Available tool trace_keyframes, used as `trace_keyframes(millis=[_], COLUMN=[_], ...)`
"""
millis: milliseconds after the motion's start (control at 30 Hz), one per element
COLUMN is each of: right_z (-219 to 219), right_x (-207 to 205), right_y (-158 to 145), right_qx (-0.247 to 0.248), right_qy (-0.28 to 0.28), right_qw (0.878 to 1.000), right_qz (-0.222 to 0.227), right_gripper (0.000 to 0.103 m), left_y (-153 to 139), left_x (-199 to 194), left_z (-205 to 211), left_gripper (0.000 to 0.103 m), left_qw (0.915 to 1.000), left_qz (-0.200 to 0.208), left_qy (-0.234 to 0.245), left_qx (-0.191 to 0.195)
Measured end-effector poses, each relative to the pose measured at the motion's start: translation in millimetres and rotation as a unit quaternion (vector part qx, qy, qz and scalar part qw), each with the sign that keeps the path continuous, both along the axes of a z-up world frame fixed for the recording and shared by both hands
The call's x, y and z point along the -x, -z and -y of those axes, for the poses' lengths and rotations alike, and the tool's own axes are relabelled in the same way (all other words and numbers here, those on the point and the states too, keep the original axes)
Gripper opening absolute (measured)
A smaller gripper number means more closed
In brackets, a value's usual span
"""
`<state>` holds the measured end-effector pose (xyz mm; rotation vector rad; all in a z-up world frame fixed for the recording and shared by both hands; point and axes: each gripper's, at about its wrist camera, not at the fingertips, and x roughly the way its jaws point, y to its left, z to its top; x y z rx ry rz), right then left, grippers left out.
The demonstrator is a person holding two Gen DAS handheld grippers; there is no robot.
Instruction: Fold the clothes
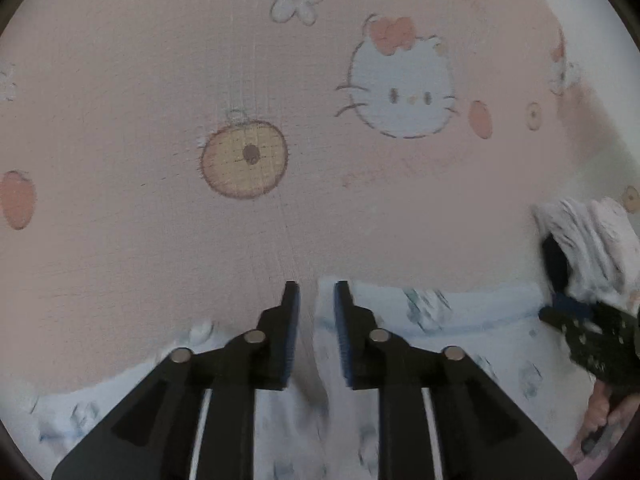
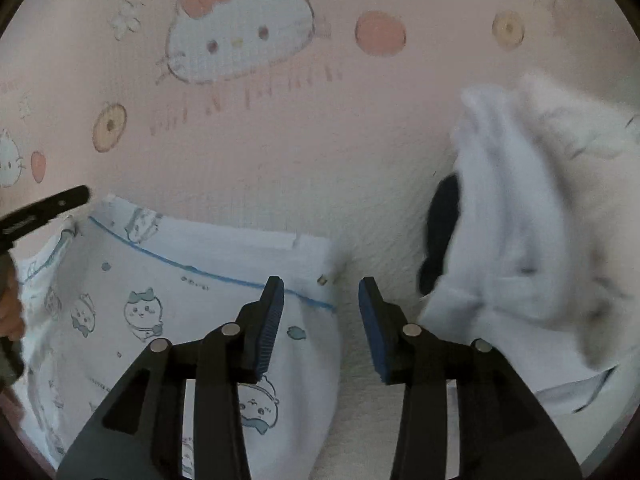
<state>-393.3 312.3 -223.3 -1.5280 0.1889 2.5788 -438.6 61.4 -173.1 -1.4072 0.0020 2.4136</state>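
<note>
In your left wrist view, your left gripper (image 1: pixel 317 285) hung with jaws parted, clasping nothing, over the top edge of the folded white printed garment (image 1: pixel 460 344) on the pink cartoon sheet (image 1: pixel 160 100). In your right wrist view, your right gripper (image 2: pixel 321 280) was likewise released and empty above that garment's right corner, beside a crumpled pile of white clothes (image 2: pixel 520 220).
</note>
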Motion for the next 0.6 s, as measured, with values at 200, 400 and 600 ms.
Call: trace_keyframes(millis=[200, 400, 600], right_z=[36.1, 81.3, 107.8], right_x=[-80.6, -193.1, -219.9], right_y=[-9.3, 11.9, 28.5], right_qx=[0.045, 0.086, -0.042], right_qy=[-0.04, -0.066, -0.12], right_qw=[0.998, 0.99, 0.988], right_qz=[0.036, 0.086, 0.09], right_gripper=[0.04, 0.04, 0.043], left_y=[1.9, 20.2, 33.5], left_x=[-104.9, -197.4, -234.5], left_z=[-1.8, 13.9, 31.6], left_gripper=[0.027, 0.027, 0.029], left_qw=[0.9966, 0.9925, 0.9915], left_qz=[0.065, 0.115, 0.094], left_qy=[0.034, 0.011, -0.024], left_qx=[0.038, 0.04, 0.087])
